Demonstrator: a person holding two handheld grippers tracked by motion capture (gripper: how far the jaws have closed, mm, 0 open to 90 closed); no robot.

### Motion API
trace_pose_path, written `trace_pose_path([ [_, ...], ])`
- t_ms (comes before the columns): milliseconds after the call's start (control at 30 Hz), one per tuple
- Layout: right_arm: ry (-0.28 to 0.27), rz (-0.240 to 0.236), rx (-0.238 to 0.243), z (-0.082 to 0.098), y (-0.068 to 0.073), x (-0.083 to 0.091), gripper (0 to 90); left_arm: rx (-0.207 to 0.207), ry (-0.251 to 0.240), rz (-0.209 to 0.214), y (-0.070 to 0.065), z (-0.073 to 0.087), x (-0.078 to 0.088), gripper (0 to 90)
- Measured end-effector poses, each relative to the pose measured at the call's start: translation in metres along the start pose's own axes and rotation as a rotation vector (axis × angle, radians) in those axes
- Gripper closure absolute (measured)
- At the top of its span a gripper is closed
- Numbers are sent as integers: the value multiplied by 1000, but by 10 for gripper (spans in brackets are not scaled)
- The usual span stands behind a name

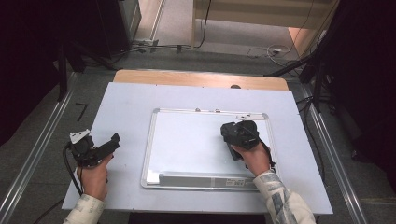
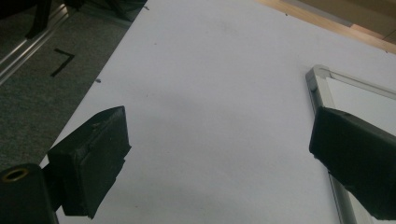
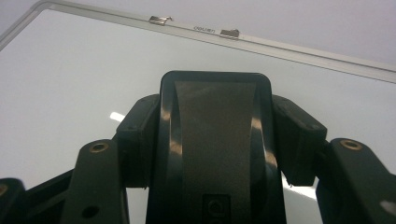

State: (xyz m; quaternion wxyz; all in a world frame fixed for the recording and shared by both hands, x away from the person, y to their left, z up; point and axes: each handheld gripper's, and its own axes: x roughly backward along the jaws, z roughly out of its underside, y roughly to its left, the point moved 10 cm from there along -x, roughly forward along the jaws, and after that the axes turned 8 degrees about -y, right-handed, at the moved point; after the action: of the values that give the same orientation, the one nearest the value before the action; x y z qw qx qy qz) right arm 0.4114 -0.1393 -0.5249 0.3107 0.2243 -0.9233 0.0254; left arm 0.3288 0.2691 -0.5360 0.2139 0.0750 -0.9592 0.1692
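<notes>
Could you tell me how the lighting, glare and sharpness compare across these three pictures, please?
High view: soft and slightly blurred, the room's edges falling to black around the lit whiteboard. Left gripper view: even light on the white table sheet, the left tongs near the lens soft-edged. Right gripper view: bright glare patches on the board beside the black eraser, whose glossy rims catch highlights in the right tongs.

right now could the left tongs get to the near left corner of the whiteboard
Probably yes. The left tongs hang open over bare table beside the whiteboard, with nothing lying between. The right tongs, shut on the eraser, are over the board's far right.
</notes>
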Motion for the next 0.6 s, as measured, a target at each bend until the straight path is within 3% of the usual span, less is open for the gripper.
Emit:
trace_pose_path([
  [600,-14,45,-18,11,-23,17,377,-3,3,1,-2,0,0,53],
])
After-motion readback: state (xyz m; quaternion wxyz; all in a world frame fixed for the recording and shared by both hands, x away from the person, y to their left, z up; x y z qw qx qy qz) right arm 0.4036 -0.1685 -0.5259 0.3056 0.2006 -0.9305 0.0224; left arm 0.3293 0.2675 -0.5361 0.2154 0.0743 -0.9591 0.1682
